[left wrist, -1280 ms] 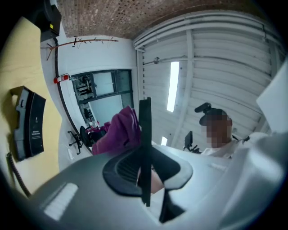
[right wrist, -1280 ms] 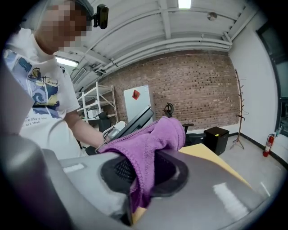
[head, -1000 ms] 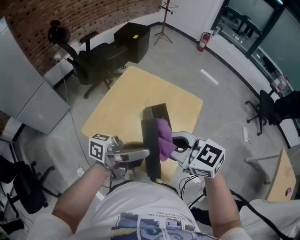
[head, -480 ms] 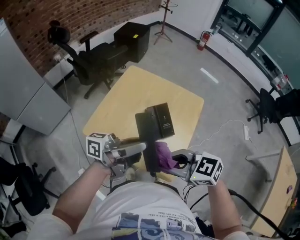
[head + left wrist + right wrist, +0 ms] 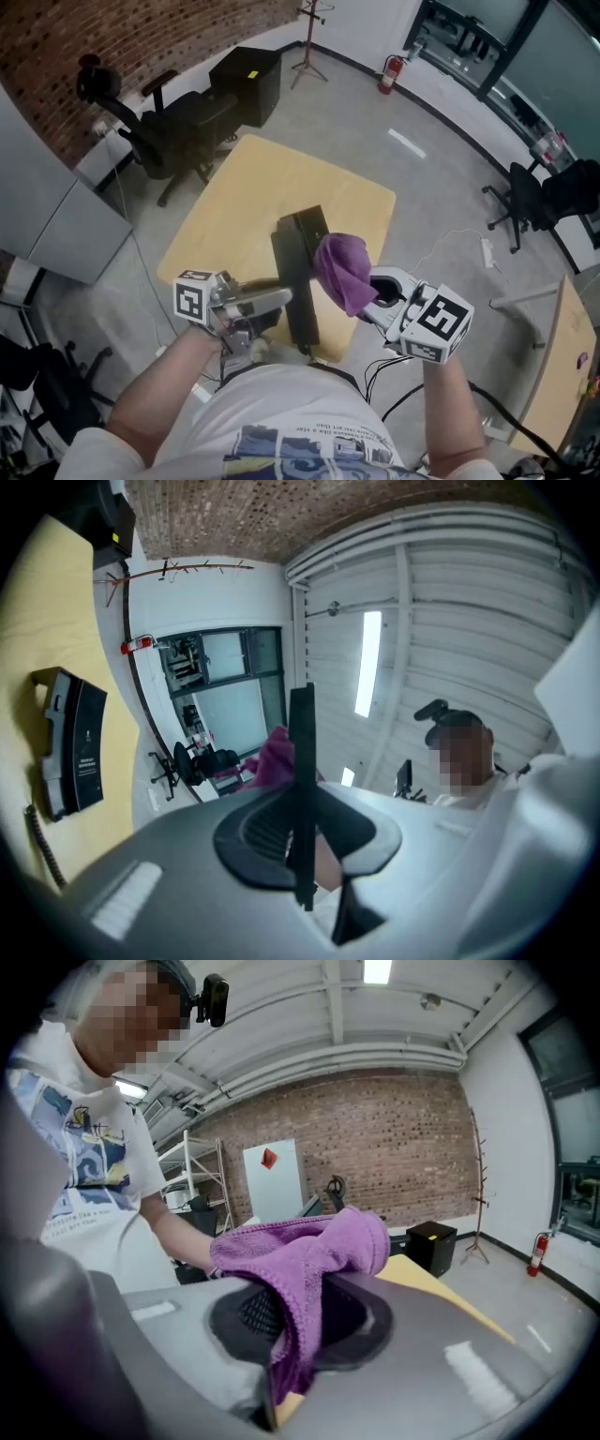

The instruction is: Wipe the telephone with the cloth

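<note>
Landmark = telephone base (image 5: 305, 225); it lies flat on the yellow table (image 5: 244, 187), black, towards my side of the top.

My L gripper (image 5: 302, 829) sits nearer me than the base and a bit to its left; jaws part-way closed and clamped on the handset (image 5: 298, 291), a long dark bar; in the L gripper view it shows edge-on, a thin dark strip standing up out of the pads. From the head view the handset runs from the base's near-left edge back towards my body; can't tell if its far end touches the base.

My R gripper (image 5: 291, 1335) is nearer me than the base and to its right; jaws pinched shut on the purple cloth (image 5: 344, 267), w/ the fabric bunched up and flopped over the top of both pads. The cloth hangs just right of the base's near corner, beside the handset, up off the table; whether it touches handset or base I can't tell.

Coiled cord (image 5: 42, 846) shows just past the base's near end in the L gripper view; black office chair (image 5: 178, 131) stands on the floor well beyond the base, far-left.
</note>
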Tool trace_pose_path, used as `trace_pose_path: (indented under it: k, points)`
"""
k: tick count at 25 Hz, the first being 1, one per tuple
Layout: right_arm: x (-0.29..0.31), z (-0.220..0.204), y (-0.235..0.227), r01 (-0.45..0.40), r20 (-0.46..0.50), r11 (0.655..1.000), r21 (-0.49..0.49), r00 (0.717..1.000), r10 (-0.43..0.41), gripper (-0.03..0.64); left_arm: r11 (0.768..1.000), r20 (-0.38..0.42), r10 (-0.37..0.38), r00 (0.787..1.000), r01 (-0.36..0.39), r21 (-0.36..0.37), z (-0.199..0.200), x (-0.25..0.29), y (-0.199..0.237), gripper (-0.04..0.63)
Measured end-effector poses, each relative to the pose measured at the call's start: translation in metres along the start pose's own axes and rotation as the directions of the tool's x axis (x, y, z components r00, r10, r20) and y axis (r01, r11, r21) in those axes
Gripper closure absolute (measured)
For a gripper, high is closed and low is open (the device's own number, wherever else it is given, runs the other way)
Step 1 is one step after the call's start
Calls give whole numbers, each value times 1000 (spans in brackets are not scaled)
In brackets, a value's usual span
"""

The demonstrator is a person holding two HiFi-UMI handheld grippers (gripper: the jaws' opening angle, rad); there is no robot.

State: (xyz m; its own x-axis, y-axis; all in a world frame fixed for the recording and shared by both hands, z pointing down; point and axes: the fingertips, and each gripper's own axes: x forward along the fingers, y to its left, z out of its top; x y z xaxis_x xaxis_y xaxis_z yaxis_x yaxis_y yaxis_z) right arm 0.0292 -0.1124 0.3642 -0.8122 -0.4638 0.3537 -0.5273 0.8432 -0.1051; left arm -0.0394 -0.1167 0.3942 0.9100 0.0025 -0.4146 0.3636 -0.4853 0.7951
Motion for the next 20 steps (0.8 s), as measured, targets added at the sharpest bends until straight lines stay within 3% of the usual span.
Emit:
trace_pose_path:
  k: [3,7,20]
  points:
    - [0,21,-10,47,52,999,-15,998,-46,574,1000,-16,-3,1000,2,-11,-6,6,4,518]
    - [1,26,-8,38,52,999,-29,998,-37,574,1000,-27,8,1000,-9,-21,-9,13,11,518]
    - [-11,-32,24,-42,-79,999,8,996,42,574,996,54,93,994,-93,-4,13,14,33,520]
